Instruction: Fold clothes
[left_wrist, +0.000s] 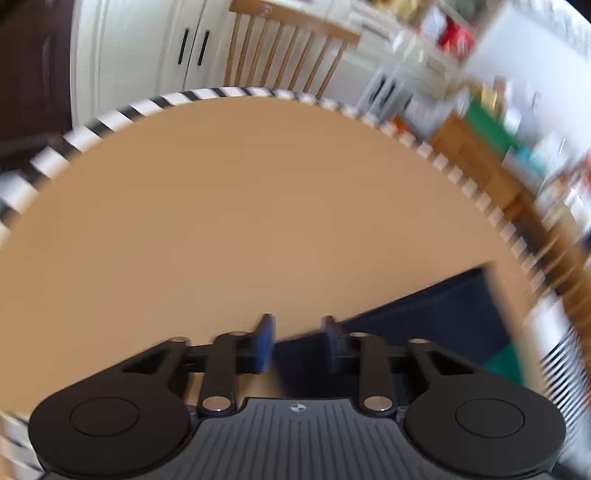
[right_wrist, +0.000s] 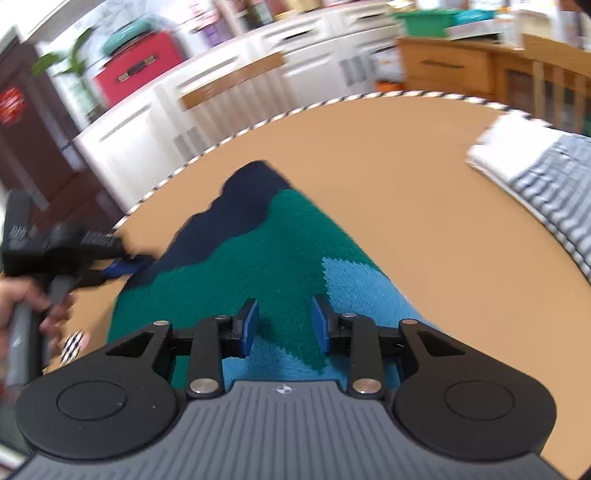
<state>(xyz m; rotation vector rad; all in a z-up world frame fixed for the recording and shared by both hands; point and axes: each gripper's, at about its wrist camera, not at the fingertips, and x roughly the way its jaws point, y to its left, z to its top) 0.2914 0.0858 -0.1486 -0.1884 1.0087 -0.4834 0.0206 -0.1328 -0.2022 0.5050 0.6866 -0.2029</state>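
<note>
Currently the knitted garment (right_wrist: 266, 258), in navy, green and light blue blocks, lies on the tan table (right_wrist: 424, 206), its navy end reaching toward the table's far left edge with the striped trim. A folded striped cloth (right_wrist: 546, 184) rests apart at the right edge.

Right gripper (right_wrist: 284, 325): jaws spread, hovering over the green and light blue knit, gripping nothing. Left gripper (left_wrist: 299, 339): jaws spread, positioned at the navy edge of the garment on the left side; the right wrist view shows its blue finger (right_wrist: 118, 267) at or just beside the fabric, though blur prevents confirming contact.

Whether a fold is about to be taken or has just been released cannot be settled; the layout fits both.

Procedure notes, as a judgement:
- Pinch the knit at an edge and through all layers; thick yarn may slip from a shallow bite.
- Keep both grippers level so the edge travels square.
- Avoid dragging the garment toward the striped cloth.
</note>
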